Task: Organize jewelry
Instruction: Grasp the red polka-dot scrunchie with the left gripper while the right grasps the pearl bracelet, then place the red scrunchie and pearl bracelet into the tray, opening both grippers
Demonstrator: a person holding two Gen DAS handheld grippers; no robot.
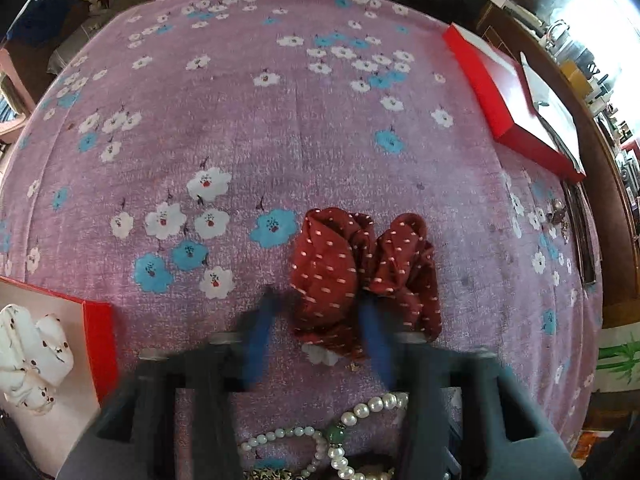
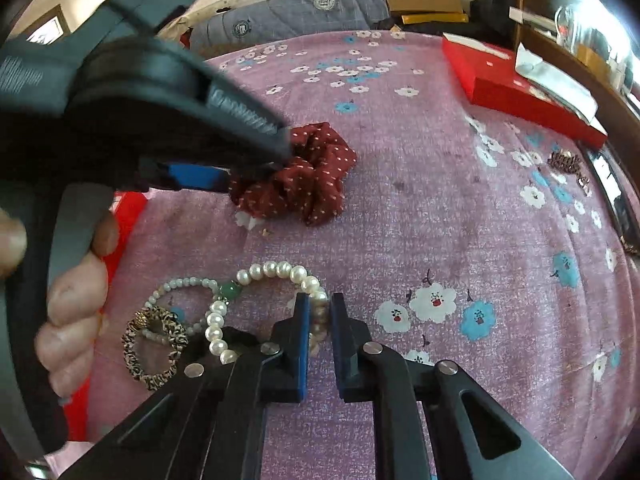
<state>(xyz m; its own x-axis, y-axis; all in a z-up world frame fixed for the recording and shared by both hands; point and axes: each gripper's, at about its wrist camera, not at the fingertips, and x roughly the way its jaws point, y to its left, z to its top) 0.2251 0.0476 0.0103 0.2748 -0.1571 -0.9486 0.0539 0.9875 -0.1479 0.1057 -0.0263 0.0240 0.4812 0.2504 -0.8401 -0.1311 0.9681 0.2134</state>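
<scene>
The right claw (image 2: 319,312) pinches the pearl bracelet (image 2: 276,270) while the left claw (image 1: 320,312), spread, straddles the scrunchie (image 1: 360,276); next it likely must squeeze, then lift.

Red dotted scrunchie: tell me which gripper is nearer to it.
Left. The left gripper straddles the near edge of the red dotted scrunchie, open. The right gripper sits further back, closed around the pearl bracelet.
</scene>
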